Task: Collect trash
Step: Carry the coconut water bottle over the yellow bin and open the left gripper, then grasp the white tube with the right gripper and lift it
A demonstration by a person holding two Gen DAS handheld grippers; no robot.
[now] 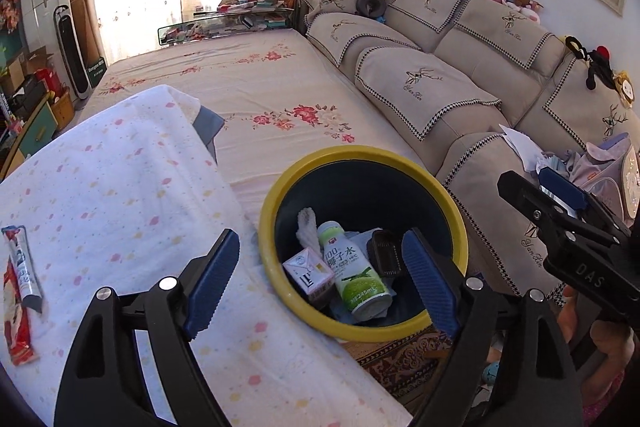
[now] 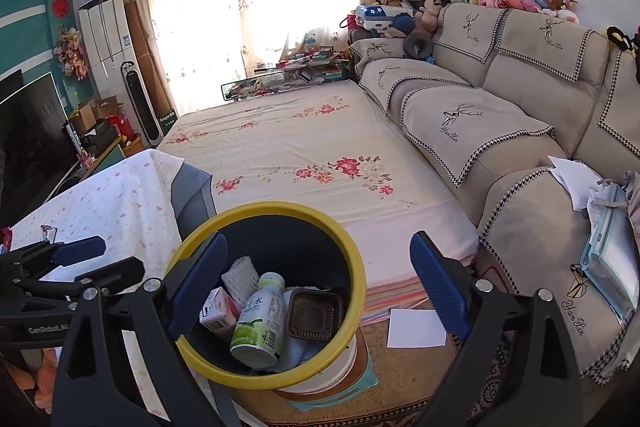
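A black bin with a yellow rim (image 1: 276,279) (image 2: 356,267) stands beside the cloth-covered table. Inside lie a green-label drink bottle (image 1: 356,275) (image 2: 260,323), a small pink carton (image 1: 310,273) (image 2: 218,315), a dark plastic tray (image 1: 386,251) (image 2: 314,313) and a white foam net (image 1: 306,227) (image 2: 240,273). My left gripper (image 1: 320,279) is open and empty, hovering over the bin's near side. My right gripper (image 2: 320,283) is open and empty above the bin; it also shows at the right edge of the left wrist view (image 1: 560,211). Two snack wrappers (image 1: 20,283) lie on the table at the far left.
A table with a white dotted cloth (image 1: 120,187) is at the left. A bed with a floral sheet (image 2: 288,155) is behind the bin. A beige sofa (image 2: 500,115) runs along the right with papers (image 2: 608,227) on it. A white sheet of paper (image 2: 416,327) lies on the carpet.
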